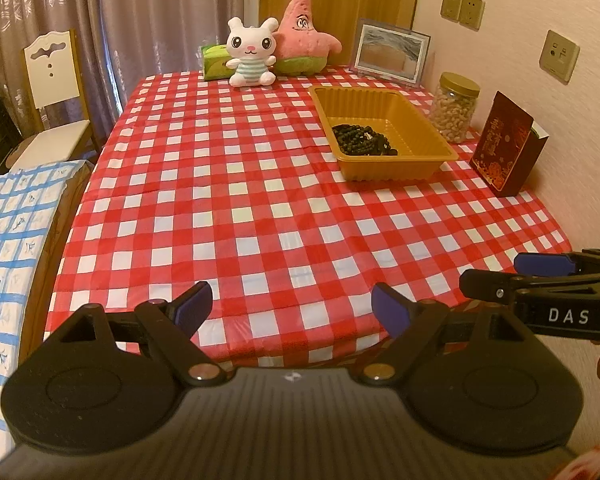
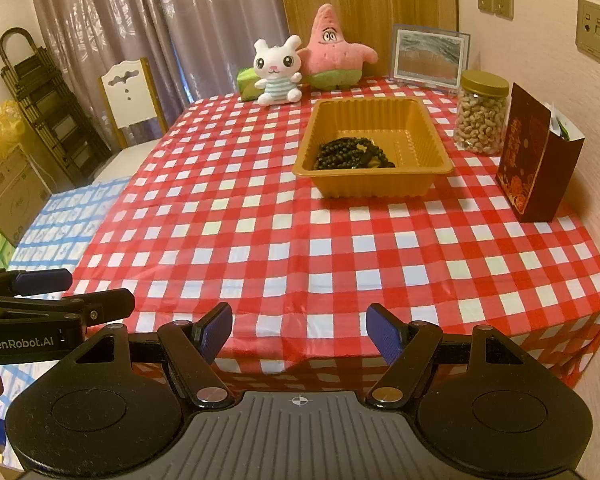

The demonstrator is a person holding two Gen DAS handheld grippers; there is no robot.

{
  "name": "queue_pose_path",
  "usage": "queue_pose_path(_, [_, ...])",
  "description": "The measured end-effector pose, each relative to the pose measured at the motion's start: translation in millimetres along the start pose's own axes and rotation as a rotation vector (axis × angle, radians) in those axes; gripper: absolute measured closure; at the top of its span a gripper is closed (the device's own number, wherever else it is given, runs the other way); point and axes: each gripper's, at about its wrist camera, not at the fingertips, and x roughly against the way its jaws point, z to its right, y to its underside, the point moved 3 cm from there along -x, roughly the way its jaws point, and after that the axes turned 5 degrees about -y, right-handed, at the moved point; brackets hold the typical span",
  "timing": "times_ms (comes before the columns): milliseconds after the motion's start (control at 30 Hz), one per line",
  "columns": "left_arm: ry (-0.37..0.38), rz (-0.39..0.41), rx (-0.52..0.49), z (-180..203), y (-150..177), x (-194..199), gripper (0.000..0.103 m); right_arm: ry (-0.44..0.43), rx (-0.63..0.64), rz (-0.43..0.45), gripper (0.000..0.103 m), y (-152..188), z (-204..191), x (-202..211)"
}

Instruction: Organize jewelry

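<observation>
Black beads (image 2: 352, 154) sit in gold tray (image 2: 420, 176); L gripper (image 1: 292, 306) & R gripper (image 2: 299, 330) both spread, empty.

A white bunny plush (image 1: 251, 53), pink starfish plush (image 1: 306, 34), nut jar (image 1: 455, 106) and picture frame (image 1: 391, 53) line the table's far edge.

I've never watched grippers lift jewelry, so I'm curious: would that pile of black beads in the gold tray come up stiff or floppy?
Probably floppy: the black beads lie in a loose heap of loops, so they'd likely drape and dangle. The round beads may slip between pads. The gold tray looks thin, so it might shift if tugged.
</observation>
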Motion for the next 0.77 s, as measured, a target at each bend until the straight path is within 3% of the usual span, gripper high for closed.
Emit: queue_pose_path(767, [0.003, 0.000, 0.000, 1.5, -4.4, -1.9, 0.017, 0.000, 0.000, 0.001, 0.029, 0.2, 0.5, -0.4])
